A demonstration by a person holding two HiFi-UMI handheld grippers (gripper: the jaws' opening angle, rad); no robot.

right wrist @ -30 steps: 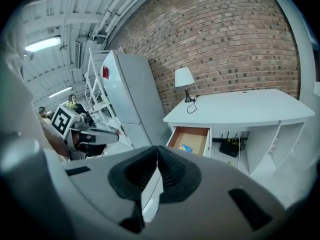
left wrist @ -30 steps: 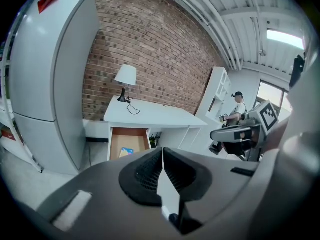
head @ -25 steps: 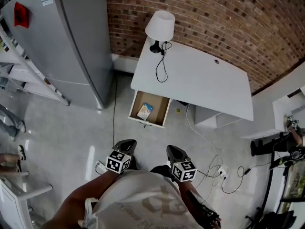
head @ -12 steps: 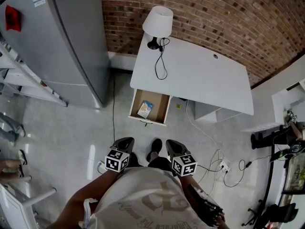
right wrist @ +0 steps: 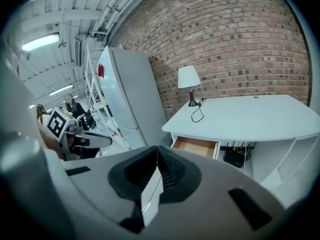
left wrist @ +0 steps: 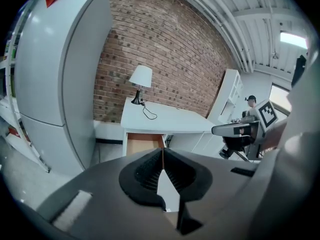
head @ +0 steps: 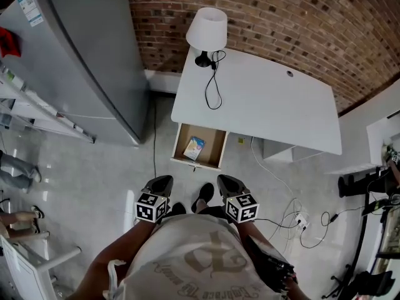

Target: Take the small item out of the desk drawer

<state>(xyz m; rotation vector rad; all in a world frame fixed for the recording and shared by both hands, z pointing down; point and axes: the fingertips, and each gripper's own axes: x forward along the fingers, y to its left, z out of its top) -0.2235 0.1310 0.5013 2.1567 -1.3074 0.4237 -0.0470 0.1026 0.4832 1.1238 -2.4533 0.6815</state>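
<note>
The white desk (head: 269, 102) stands against the brick wall, and its wooden drawer (head: 215, 150) is pulled open at the front left. A small blue and white packet (head: 194, 147) lies flat inside it. Both grippers hang side by side in front of the person's chest, well short of the drawer. The left gripper (head: 160, 184) is shut with nothing in it, its jaws meeting in a line (left wrist: 162, 156). The right gripper (head: 229, 183) is also shut and empty (right wrist: 158, 154). The drawer shows in the left gripper view (left wrist: 143, 143) and in the right gripper view (right wrist: 196, 146).
A white table lamp (head: 208, 33) stands at the desk's back left corner, its black cord (head: 212, 89) trailing over the top. A tall grey fridge (head: 81, 61) stands left of the desk. Cables and a power strip (head: 294, 220) lie on the floor at the right. The person's shoe (head: 202, 195) is between the grippers.
The person has stepped closer to the desk, and a foot has come forward between the grippers. Both grippers stay shut and keep their places before the chest.
</note>
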